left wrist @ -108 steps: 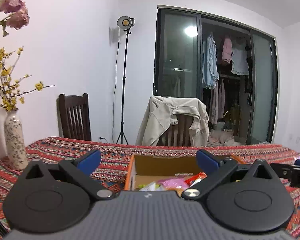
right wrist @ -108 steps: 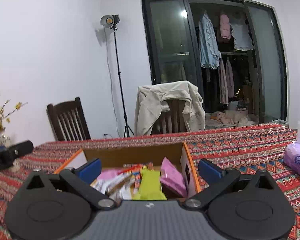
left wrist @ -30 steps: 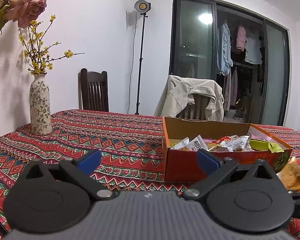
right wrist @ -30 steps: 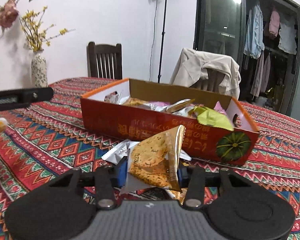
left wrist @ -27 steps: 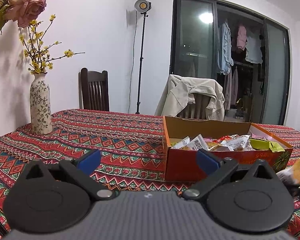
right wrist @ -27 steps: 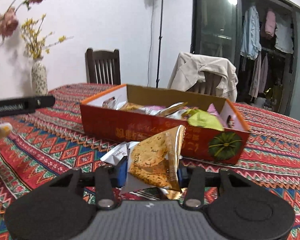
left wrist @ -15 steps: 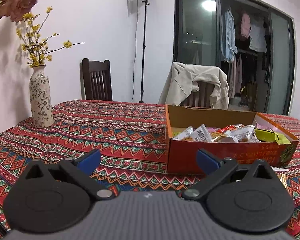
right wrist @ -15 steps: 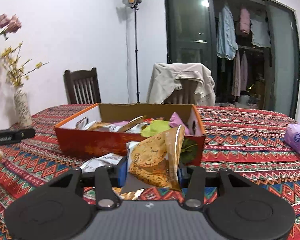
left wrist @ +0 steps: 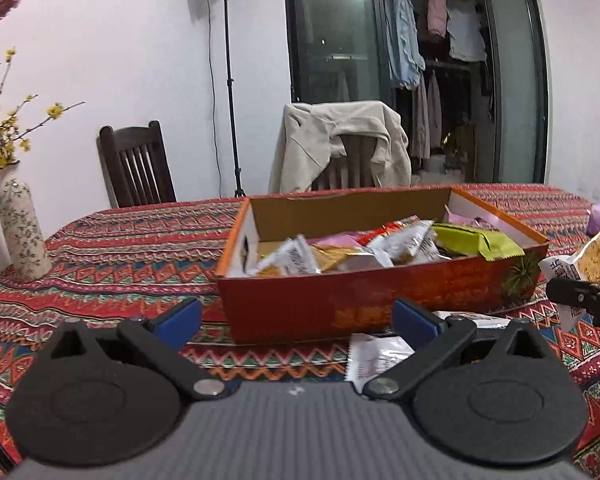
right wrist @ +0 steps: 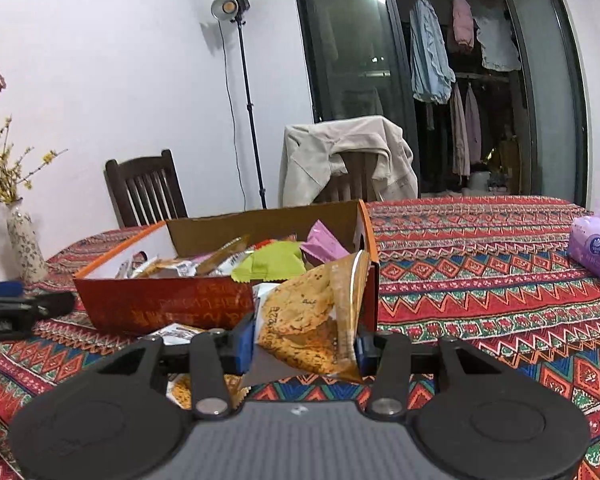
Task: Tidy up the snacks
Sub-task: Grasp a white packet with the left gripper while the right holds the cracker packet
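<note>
An open orange cardboard box [left wrist: 364,300] full of snack packets sits on the patterned tablecloth; it also shows in the right wrist view [right wrist: 160,300]. My right gripper [right wrist: 306,344] is shut on a brown cookie packet [right wrist: 312,320], held above the table just in front of the box's near right corner. That packet also shows at the right edge of the left wrist view [left wrist: 594,260]. My left gripper [left wrist: 296,318] is open and empty, in front of the box's long side. Loose packets [left wrist: 374,356] lie on the cloth by the box, also in the right wrist view [right wrist: 176,334].
A flowered vase [left wrist: 20,232] stands at the table's left. A purple tissue pack [right wrist: 596,248] lies at the right. Two chairs [left wrist: 136,168], one draped with a beige jacket [left wrist: 340,148], stand behind the table, beside a light stand [left wrist: 226,80].
Both grippers rose and now look down into the box. The right gripper, still holding the cookie packet, moved closer to the box's right corner.
</note>
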A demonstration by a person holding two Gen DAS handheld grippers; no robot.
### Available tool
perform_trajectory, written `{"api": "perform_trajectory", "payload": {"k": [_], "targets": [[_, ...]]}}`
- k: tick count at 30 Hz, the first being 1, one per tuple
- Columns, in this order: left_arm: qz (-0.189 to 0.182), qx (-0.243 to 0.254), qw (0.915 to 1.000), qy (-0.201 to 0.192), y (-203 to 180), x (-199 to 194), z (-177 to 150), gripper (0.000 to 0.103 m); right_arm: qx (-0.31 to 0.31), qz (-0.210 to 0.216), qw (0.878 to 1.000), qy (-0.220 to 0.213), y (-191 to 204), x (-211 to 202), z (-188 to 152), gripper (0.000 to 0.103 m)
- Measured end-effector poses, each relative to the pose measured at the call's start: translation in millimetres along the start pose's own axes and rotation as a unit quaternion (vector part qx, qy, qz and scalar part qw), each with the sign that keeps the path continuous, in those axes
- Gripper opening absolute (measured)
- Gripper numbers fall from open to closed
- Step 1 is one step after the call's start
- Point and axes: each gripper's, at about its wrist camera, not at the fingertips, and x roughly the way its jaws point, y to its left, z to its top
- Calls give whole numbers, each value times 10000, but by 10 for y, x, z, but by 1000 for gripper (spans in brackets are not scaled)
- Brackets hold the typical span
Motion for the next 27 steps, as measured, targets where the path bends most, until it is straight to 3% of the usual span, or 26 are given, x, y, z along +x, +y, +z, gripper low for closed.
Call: {"api": "perform_trajectory", "payload": {"k": [15, 27], "targets": [[-35, -73, 9950, 991, -315, 424, -2, 103, 261, -69, 9996, 43, -112, -30, -32, 45], [17, 144, 9900, 1405, -525, 699, -89, 103, 279, -19, 9996, 49, -122, -29, -42, 45]]}}
